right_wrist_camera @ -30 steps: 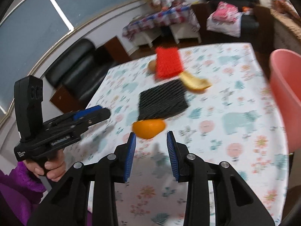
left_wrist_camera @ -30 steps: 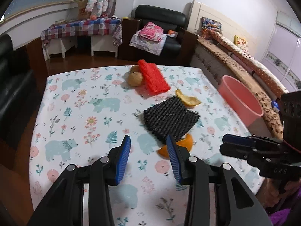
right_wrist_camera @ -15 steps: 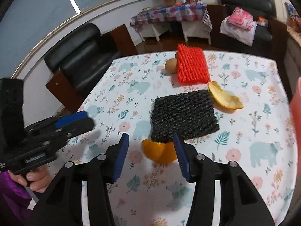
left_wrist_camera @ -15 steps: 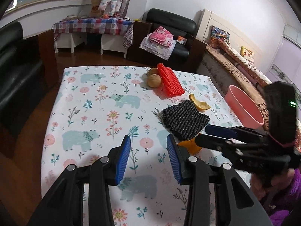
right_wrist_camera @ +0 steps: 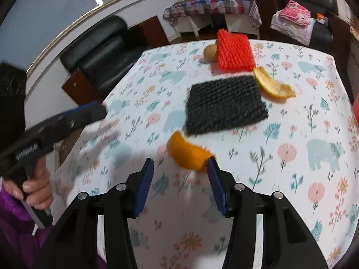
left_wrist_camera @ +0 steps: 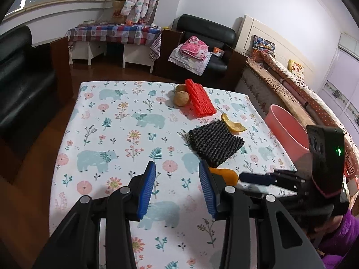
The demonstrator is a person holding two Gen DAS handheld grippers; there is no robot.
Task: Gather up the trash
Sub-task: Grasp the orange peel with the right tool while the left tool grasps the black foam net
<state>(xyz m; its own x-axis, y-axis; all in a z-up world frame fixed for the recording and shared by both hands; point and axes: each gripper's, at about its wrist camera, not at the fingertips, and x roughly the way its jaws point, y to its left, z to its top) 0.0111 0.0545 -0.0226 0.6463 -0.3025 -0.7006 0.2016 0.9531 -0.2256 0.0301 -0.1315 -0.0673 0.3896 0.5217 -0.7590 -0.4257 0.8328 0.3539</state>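
Observation:
On the floral tablecloth lies an orange peel (right_wrist_camera: 188, 154) (left_wrist_camera: 224, 174), just ahead of my right gripper (right_wrist_camera: 180, 163), which is open; the peel sits by the right fingertip, not between the pads. Behind it are a black foam net (right_wrist_camera: 224, 103) (left_wrist_camera: 215, 143), a yellow peel (right_wrist_camera: 273, 85) (left_wrist_camera: 233, 125) and a red foam net (right_wrist_camera: 235, 51) (left_wrist_camera: 199, 100). My left gripper (left_wrist_camera: 177, 168) is open and empty over the table's near part, left of the orange peel.
Two brown round fruits (left_wrist_camera: 181, 98) rest against the red net. A pink bin (left_wrist_camera: 287, 134) stands off the table's right edge. A black sofa (left_wrist_camera: 22, 85) is on the left, an armchair (left_wrist_camera: 202, 44) with clothes beyond. A hand (right_wrist_camera: 33, 190) holds the left gripper.
The right gripper's jaws have widened and it has come in closer to the orange peel. The left gripper has shifted left and back, so more of the table shows.

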